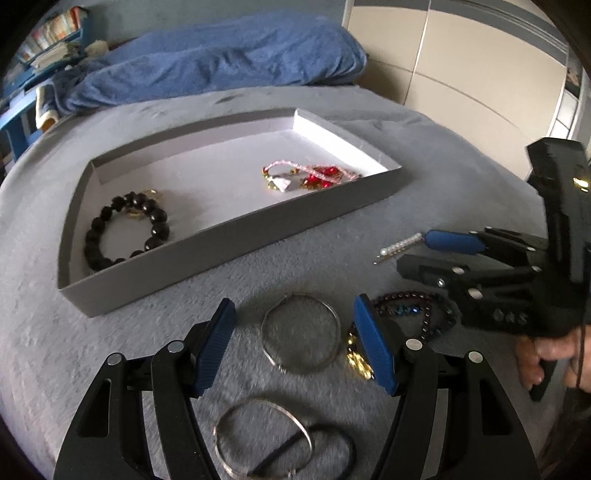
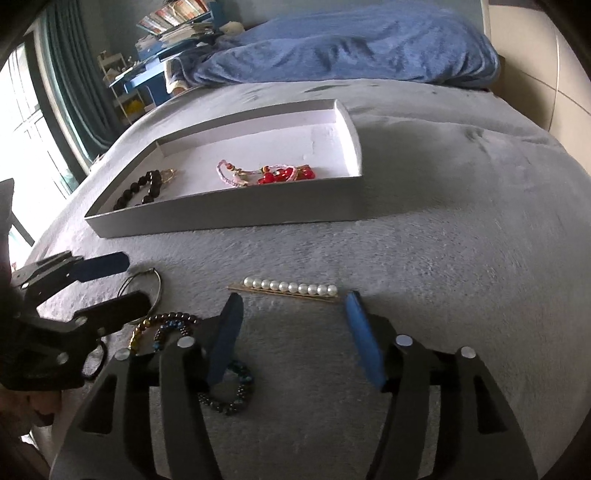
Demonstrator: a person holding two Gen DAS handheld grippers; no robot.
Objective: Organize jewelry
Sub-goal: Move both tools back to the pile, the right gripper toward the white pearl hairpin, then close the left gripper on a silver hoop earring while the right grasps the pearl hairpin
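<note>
A grey shallow box (image 1: pixel 236 236) (image 2: pixel 229 218) lies on the bed and holds a black bead bracelet (image 1: pixel 125 229) (image 2: pixel 142 190) and pink and red jewelry (image 1: pixel 314 177) (image 2: pixel 266 173). My left gripper (image 1: pixel 295 347) is open and empty, just above a silver bangle (image 1: pixel 301 332) that lies between its fingers. A dark bead bracelet (image 1: pixel 417 310) (image 2: pixel 177 325) lies to its right. My right gripper (image 2: pixel 295 332) is open and empty, just short of a pearl hair pin (image 2: pixel 288 288) (image 1: pixel 400 245). Each gripper shows in the other's view, the right one (image 1: pixel 436 254) and the left one (image 2: pixel 114 284).
A second silver bangle (image 1: pixel 262 439) and a black hair tie (image 1: pixel 332 454) lie near me under the left gripper. A blue blanket (image 1: pixel 221 62) is bunched at the far end of the grey bed cover (image 2: pixel 461 258). A bookshelf (image 2: pixel 173 22) stands beyond it.
</note>
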